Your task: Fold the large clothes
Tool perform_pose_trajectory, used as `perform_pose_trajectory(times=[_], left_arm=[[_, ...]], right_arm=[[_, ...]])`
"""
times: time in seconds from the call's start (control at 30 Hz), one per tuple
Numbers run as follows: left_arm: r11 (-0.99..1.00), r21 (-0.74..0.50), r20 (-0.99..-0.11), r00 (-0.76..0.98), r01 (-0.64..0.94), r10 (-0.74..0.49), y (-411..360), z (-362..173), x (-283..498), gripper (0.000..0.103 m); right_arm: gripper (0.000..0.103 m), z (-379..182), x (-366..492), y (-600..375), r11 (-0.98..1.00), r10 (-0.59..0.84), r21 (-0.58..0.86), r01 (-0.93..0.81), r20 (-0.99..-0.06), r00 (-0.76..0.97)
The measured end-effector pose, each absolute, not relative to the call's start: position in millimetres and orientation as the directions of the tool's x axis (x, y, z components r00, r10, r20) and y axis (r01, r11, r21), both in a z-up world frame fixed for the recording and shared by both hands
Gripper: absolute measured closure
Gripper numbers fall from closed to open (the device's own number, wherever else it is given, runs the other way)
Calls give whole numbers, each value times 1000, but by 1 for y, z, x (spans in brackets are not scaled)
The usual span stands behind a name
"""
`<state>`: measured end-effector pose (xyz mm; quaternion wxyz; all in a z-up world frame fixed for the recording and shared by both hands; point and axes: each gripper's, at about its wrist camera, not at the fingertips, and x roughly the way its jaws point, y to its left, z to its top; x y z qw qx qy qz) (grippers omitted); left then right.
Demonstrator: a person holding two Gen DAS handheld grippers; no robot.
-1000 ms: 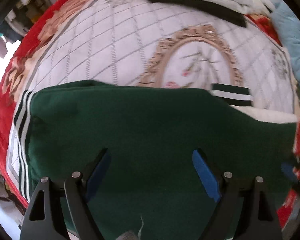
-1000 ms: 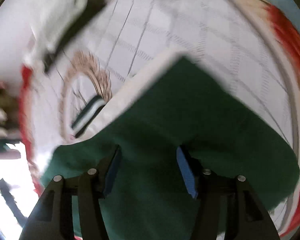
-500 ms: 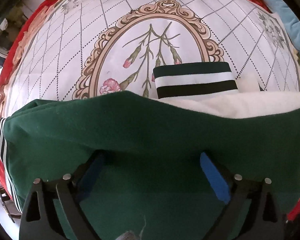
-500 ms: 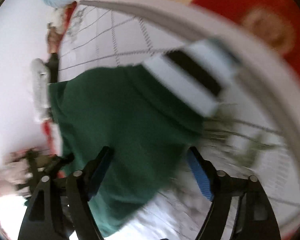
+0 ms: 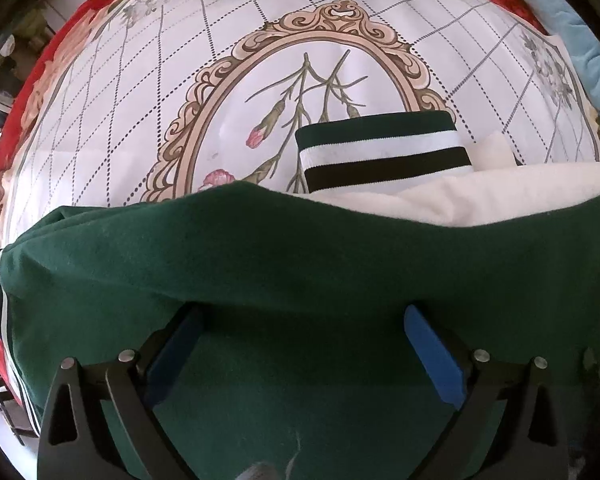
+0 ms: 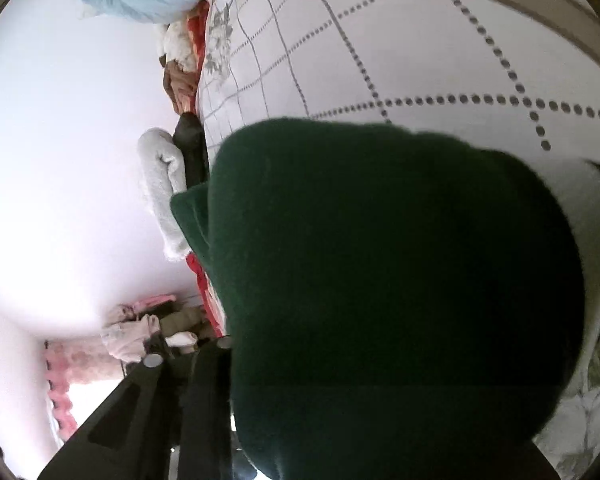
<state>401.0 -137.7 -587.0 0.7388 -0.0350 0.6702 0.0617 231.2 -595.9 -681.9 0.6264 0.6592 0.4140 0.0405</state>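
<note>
My left gripper (image 5: pixel 300 344) fingers stay spread over the green jacket (image 5: pixel 300 264) at lower frame (right fingers hidden); I'd pinch the folded edge squarely.

Left gripper (image 5: pixel 300 354) spread wide, blue pads (image 5: pixel 434 360) well apart, pointing forward and low; right gripper (image 6: pixel 284 376) mostly hidden, only the left finger's black linkage visible at lower left; jaw state unreadable there.
</note>
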Motion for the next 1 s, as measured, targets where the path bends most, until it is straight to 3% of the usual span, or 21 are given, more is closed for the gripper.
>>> perform_pose_trajectory(times=[0.2, 0.3, 0.4, 0.53, 0.73, 0.83, 1.0], left_arm=[[990, -53, -997, 67, -132, -45, -144, -571, 403, 0], [990, -39, -997, 65, -137, -30, -135, -564, 390, 0], [983, -35, -999, 29, -181, -30, -114, -577, 375, 0], [967, -116, -993, -4, -225, -120, -91, -603, 362, 0], [912, -208, -978, 65, -352, -198, -27, -559, 343, 0], [868, -199, -980, 116, -456, -164, 31, -529, 307, 0], [774, -131, -987, 154, -620, -44, 136, -497, 235, 0]], right_arm=[[86, -625, 229, -611, 118, 535, 868, 482, -465, 706], [86, -585, 228, -626, 168, 484, 869, 465, -483, 729], [86, -543, 227, -637, 246, 445, 866, 435, -500, 743], [86, -487, 240, -618, 410, 430, 833, 372, -535, 727], [86, -422, 277, -501, 613, 505, 764, 202, -575, 644], [86, -406, 290, -421, 690, 553, 719, 89, -602, 575], [87, -430, 288, -281, 715, 650, 698, -33, -647, 399]])
